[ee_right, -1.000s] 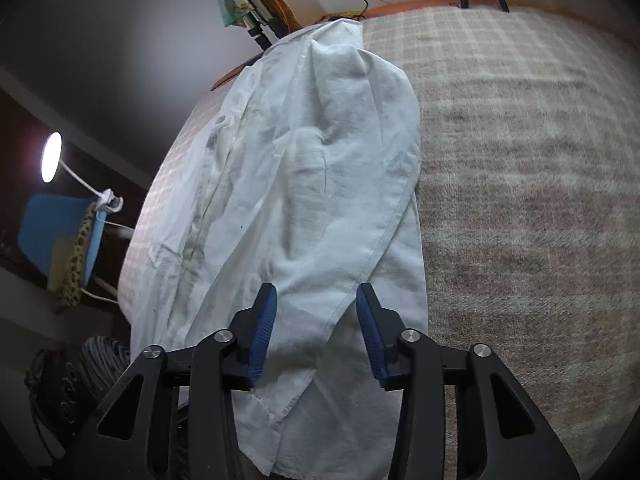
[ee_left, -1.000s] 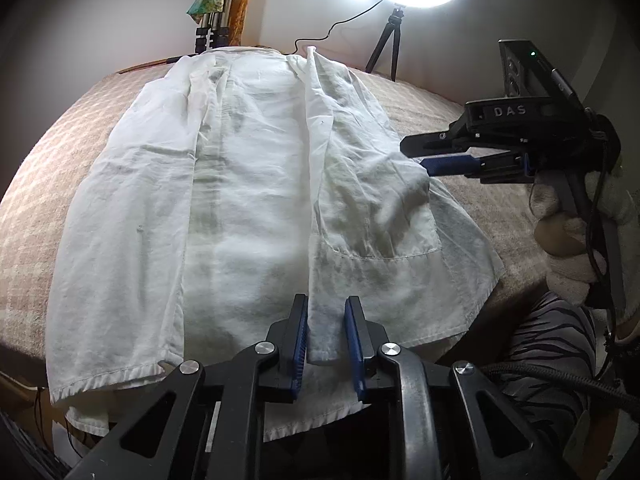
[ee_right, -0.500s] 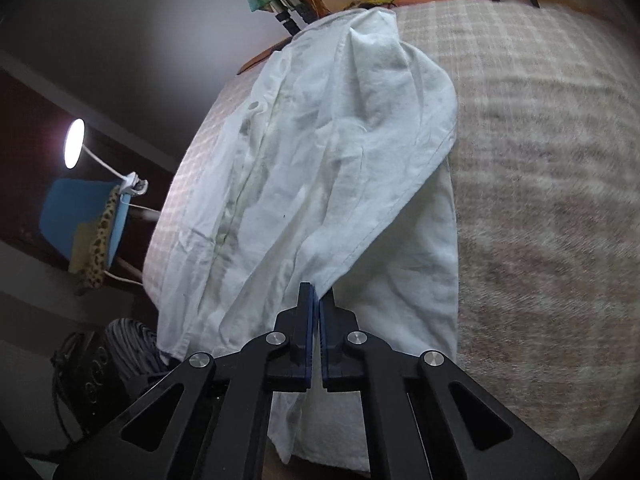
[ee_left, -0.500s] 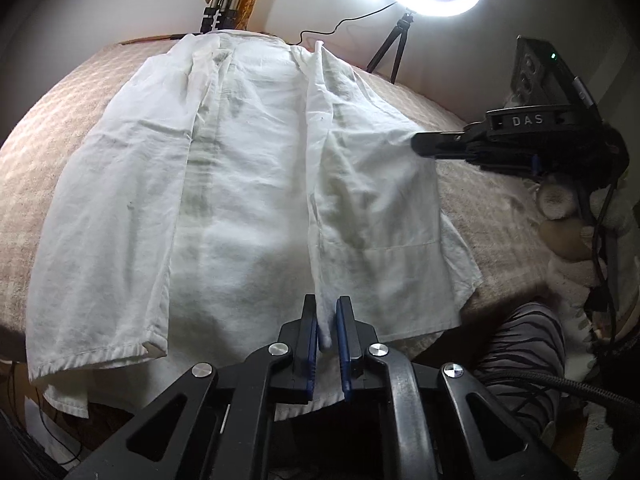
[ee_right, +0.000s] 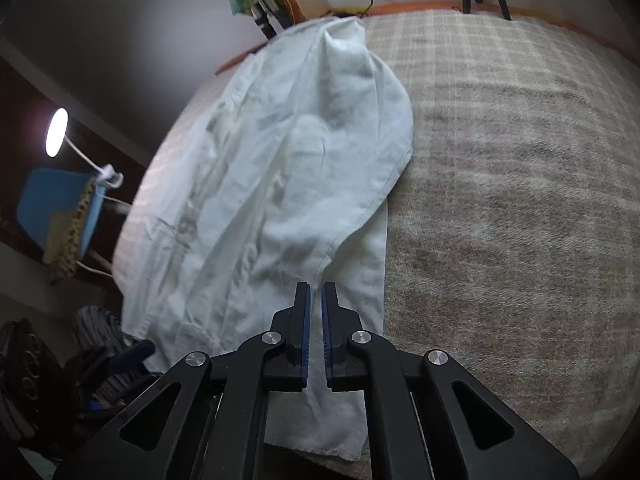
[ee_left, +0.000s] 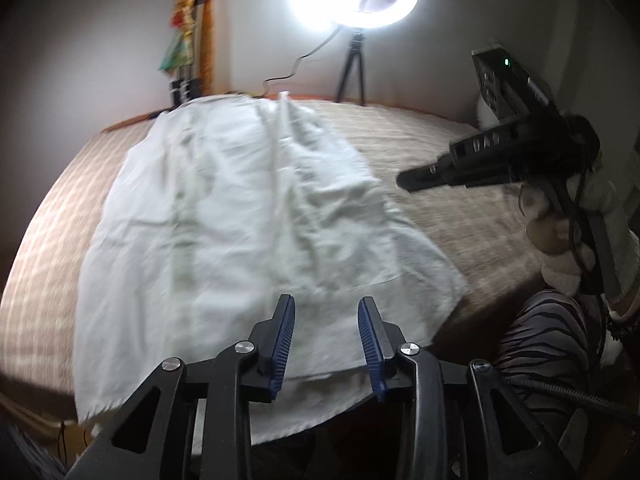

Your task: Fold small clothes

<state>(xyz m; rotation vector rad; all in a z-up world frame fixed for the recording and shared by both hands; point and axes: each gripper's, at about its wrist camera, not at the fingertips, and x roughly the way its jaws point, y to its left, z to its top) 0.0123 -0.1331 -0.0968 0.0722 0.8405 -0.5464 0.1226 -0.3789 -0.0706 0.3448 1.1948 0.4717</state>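
The white shirt [ee_left: 248, 216] lies spread on the bed [ee_right: 520, 184], thin, limp and light, best pinched at a hem; the left hand-held gripper [ee_left: 326, 340] has just opened, empty, the right hand-held gripper [ee_right: 316, 328] nearly closed on a fabric edge

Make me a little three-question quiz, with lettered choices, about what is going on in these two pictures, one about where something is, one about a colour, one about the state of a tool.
1. Where does the white shirt lie?
A. on the checked bedcover
B. on a chair
C. on the floor

2. What colour are the pads on the left gripper?
A. red
B. blue
C. yellow

3. How do the left gripper's jaws stand?
A. clamped on the shirt
B. apart, with nothing pinched
C. out of sight

Answers: 1 A, the shirt is spread over the cover; 2 B, both pads show blue; 3 B, a clear gap shows between them, and they have just been opening.
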